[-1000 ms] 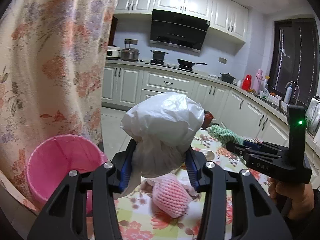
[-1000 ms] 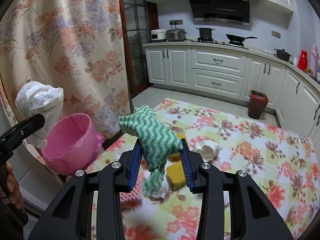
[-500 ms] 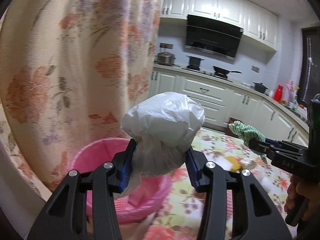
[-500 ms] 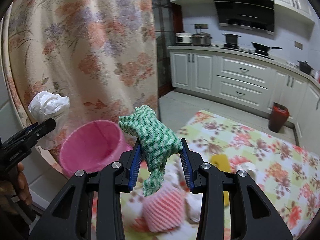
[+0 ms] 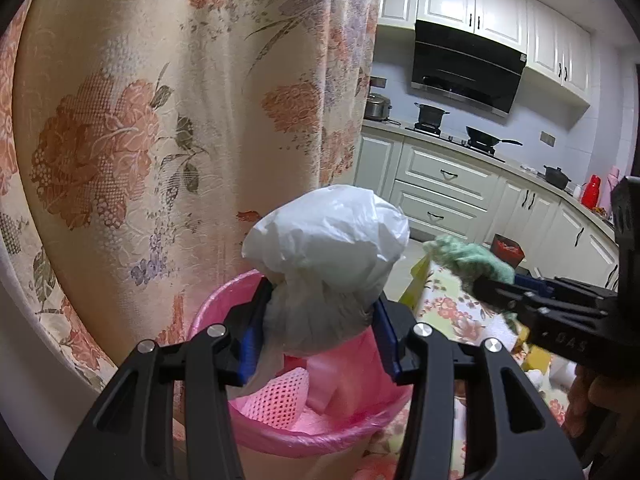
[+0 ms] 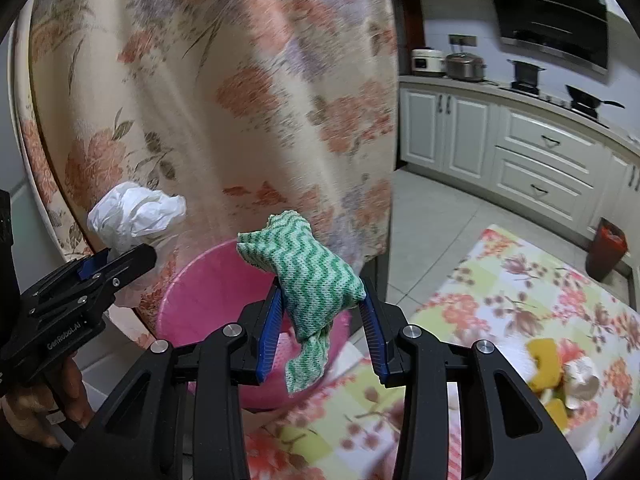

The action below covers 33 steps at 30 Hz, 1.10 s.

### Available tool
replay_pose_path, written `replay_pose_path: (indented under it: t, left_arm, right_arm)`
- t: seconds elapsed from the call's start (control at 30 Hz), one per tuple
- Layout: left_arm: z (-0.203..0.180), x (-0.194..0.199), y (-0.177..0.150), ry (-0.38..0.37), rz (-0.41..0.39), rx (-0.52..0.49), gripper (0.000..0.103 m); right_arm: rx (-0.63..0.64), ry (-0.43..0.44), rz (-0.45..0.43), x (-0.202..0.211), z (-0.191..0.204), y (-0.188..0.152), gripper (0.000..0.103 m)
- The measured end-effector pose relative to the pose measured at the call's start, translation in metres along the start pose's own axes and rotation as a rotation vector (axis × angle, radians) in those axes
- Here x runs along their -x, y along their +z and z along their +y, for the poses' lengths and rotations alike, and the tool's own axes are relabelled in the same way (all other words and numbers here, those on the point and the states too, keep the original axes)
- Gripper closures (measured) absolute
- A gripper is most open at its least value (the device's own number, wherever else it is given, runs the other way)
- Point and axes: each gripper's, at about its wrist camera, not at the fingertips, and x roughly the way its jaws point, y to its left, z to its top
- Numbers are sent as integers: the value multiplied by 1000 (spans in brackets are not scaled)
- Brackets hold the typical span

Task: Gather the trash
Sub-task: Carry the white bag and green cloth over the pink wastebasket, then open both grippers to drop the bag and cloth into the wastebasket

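My left gripper (image 5: 320,328) is shut on a crumpled white plastic bag (image 5: 328,248) and holds it right above the pink trash bin (image 5: 280,436). A pink foam net (image 5: 276,396) lies inside the bin. My right gripper (image 6: 324,320) is shut on a green-and-white zigzag cloth (image 6: 308,276), held over the near rim of the same bin (image 6: 208,292). The left gripper with the bag (image 6: 132,212) shows at the left of the right wrist view. The right gripper with the cloth (image 5: 468,260) shows at the right of the left wrist view.
A floral curtain (image 5: 160,120) hangs just behind the bin. The table with a floral cloth (image 6: 520,300) lies to the right, with yellow sponge pieces (image 6: 544,360) and a white scrap on it. Kitchen cabinets (image 6: 520,152) and a small red floor bin (image 6: 608,248) stand beyond.
Both grippers have swung left from over the table toward the curtain. The bag is now directly over the pink bin and the cloth has reached the bin's rim. Both grips are unchanged.
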Motion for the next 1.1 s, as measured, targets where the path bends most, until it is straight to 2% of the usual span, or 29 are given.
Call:
replay_pose_path:
  t: [0.27, 0.33, 0.37, 0.5, 0.6, 0.87, 1.1]
  left_arm:
    - [13, -10, 2, 17, 15, 22, 55]
    - [16, -11, 3, 14, 17, 33, 46]
    - [18, -12, 3, 15, 16, 40, 44]
    - [21, -13, 4, 33, 14, 51, 37]
    - [25, -15, 2, 49, 33, 72, 37]
    - [12, -9, 1, 28, 38, 56, 37]
    - [-14, 1, -2, -36, 34, 28, 37]
  right_arm:
    - [22, 42, 33, -32, 16, 2, 66]
    - [30, 48, 36, -37, 19, 2, 65]
    - [37, 50, 42, -41, 20, 2, 64]
    - [39, 46, 51, -47, 20, 1, 57]
    - [37, 41, 49, -47, 19, 1, 47]
    - [20, -3, 7, -20, 4, -3, 44]
    - [-9, -80, -35, 25, -22, -18, 42]
